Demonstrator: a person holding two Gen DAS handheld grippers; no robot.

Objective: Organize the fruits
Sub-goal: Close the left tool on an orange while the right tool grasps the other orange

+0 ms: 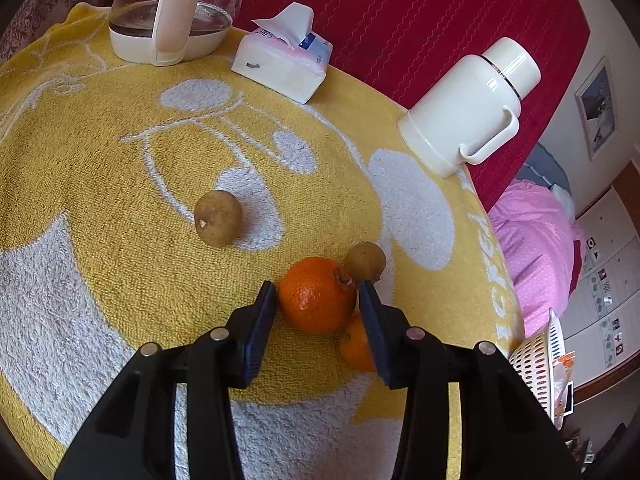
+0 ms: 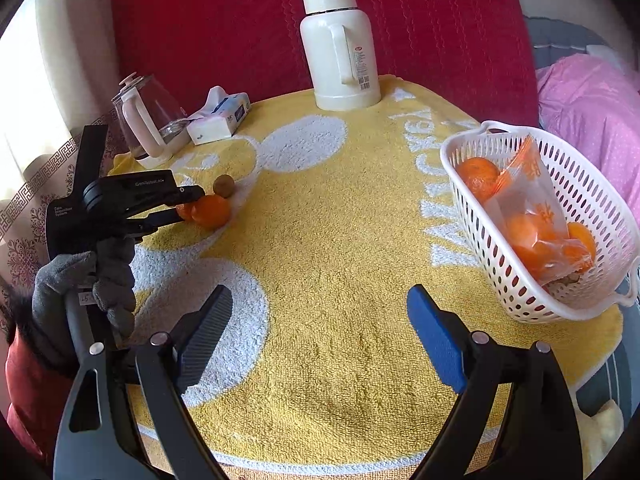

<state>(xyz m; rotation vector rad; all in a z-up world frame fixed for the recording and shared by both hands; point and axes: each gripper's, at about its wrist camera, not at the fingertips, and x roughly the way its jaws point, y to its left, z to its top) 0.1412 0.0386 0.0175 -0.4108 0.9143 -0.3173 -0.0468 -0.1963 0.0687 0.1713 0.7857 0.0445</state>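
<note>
- Straddling an orange (image 1: 316,300), the left claw (image 1: 318,300) has its two pads on both sides of the fruit, very close or touching; a firm grip I cannot tell.
- A second orange (image 1: 356,346) lies just behind it, and a brown fruit (image 1: 365,261) just beside.
- Another brown fruit (image 1: 219,224) lies apart on the yellow towel (image 1: 120,184).
- The right claw (image 2: 320,320) is wide open and holds nothing.
- The white basket (image 2: 576,184) at the right contains oranges and a bag.

The right gripper (image 2: 320,316) hangs spread wide over the yellow towel (image 2: 340,280). Near the towel's left edge, the left gripper (image 2: 188,205) reaches a mandarin (image 2: 214,210). At the right edge a white basket (image 2: 520,292) holds more mandarins.
</note>
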